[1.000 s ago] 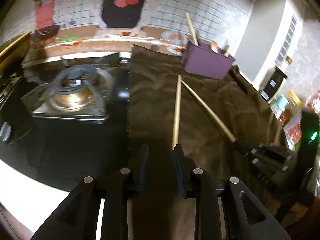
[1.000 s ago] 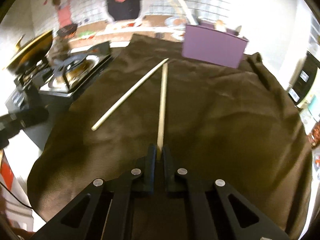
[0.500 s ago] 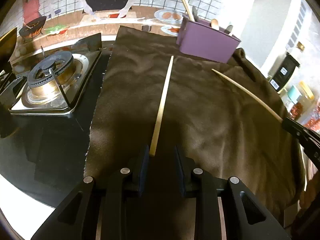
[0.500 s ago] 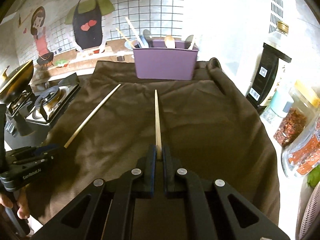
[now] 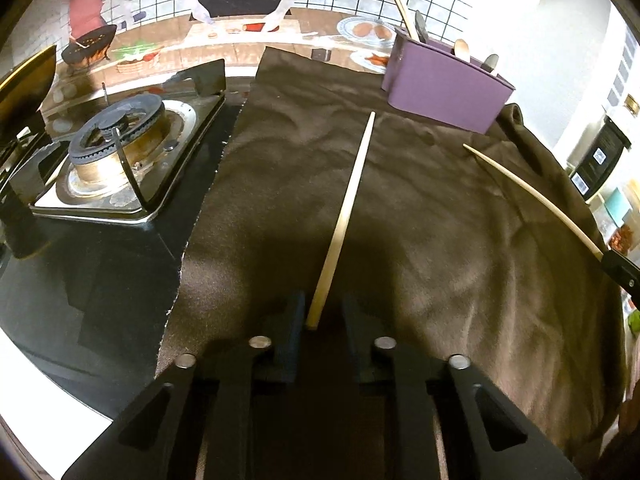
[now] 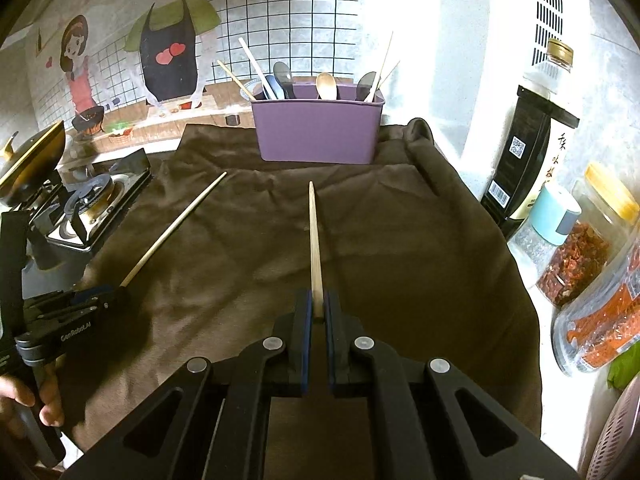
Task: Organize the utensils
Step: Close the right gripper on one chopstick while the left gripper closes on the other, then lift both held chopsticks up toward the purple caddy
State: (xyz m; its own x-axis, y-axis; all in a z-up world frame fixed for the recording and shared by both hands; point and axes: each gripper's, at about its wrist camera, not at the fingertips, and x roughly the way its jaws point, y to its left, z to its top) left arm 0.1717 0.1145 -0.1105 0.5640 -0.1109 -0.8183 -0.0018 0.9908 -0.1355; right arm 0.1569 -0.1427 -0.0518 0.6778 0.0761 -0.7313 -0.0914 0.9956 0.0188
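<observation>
Two wooden chopsticks are over a brown cloth [image 5: 440, 240]. My left gripper [image 5: 322, 320] is open, its jaws on either side of the near end of one chopstick [image 5: 348, 204] that lies on the cloth. My right gripper [image 6: 318, 308] is shut on the other chopstick [image 6: 314, 240] and holds it pointing at a purple utensil holder [image 6: 318, 128]. The holder has spoons and chopsticks in it. The held chopstick also shows in the left wrist view [image 5: 528, 192], and the lying one in the right wrist view [image 6: 176, 224].
A gas stove [image 5: 116, 152] stands left of the cloth. A dark bottle [image 6: 528, 148] and jars of dried food [image 6: 580, 248] stand along the right wall. The purple holder [image 5: 444, 88] is at the cloth's far edge.
My right gripper lifted its chopstick and swung it right, away from the other one. My left gripper moved forward so its open jaws now flank the lying chopstick's end.
</observation>
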